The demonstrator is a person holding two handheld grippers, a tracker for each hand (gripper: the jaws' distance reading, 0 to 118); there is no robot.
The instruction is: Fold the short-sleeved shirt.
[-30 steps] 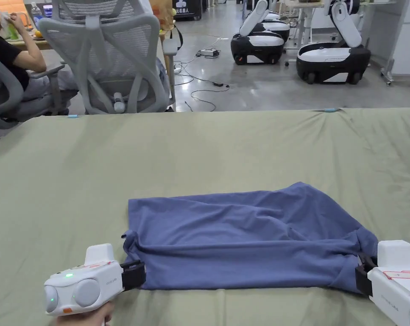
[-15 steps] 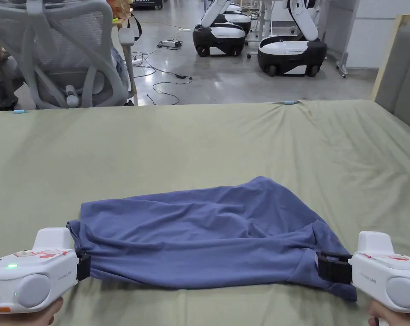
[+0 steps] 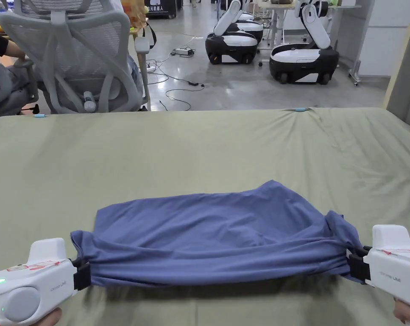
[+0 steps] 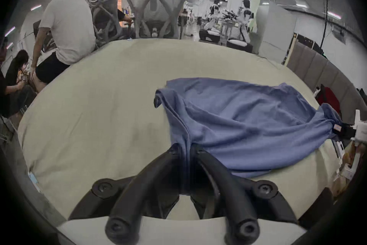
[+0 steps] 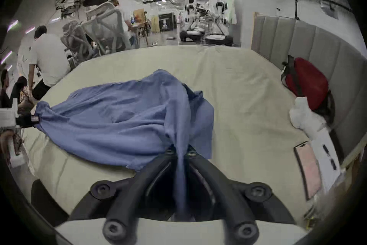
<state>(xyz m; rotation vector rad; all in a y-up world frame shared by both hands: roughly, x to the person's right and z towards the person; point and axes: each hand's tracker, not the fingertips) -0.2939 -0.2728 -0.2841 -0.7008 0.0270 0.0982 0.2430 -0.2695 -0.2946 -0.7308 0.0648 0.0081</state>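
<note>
Your left gripper [image 3: 82, 276] sat at the near left of the bed [image 3: 199, 148], fingers [image 4: 174, 152] pinched shut on the left end of the shirt [image 3: 216, 237]. In the left gripper view the blue cloth ran straight down between both fingers, bunched tight.

Shirt was blue, stretched between your two grippers along the near edge of the bed. Its near edge looked lifted and pulled taut, with a shadow on the sheet under it; the far part lay rumpled on the sheet. A hump of cloth stood up at the far right of it. Whether it was already folded over, can't tell.

Your right gripper [image 3: 355, 266] was at the near right, fingers [image 5: 191, 154] clamped on the shirt's right end. In the right gripper view a strip of cloth passed between the fingers, and a loose flap hung just right of them.

Beyond the bed: office chair [image 3: 72, 55] far left, wheeled robots [image 3: 303, 63] on the floor far right.
</note>
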